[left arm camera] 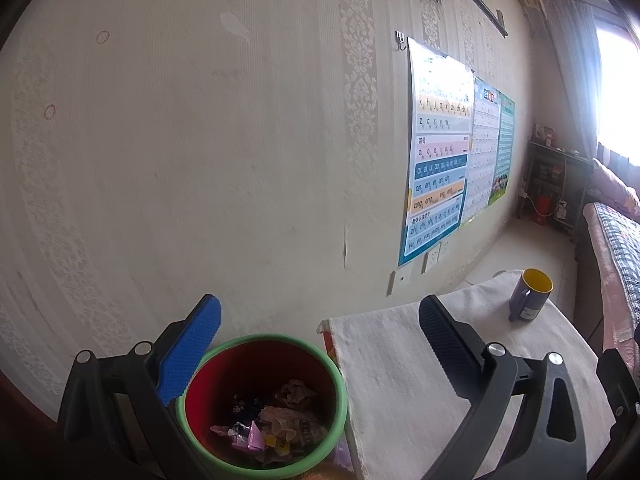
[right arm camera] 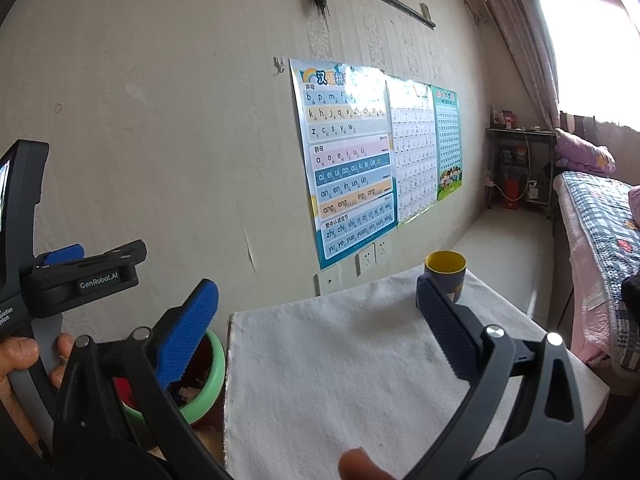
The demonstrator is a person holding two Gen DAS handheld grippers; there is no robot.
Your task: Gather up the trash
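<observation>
Both sets of fingers stood wide apart and held nothing: left gripper [left arm camera: 320, 344] above the bin [left arm camera: 336, 380], right gripper [right arm camera: 318, 332] over the cloth-covered table [right arm camera: 320, 360]. We noted trash [left arm camera: 276, 424], crumpled wrappers, lying inside the bin, which stood just off the table's left edge. We saw none on the cloth; only a mug [right arm camera: 446, 272] sat near the far edge. Risks, in our judgement: a careless sweep could tip the mug or drag the cloth.
</observation>
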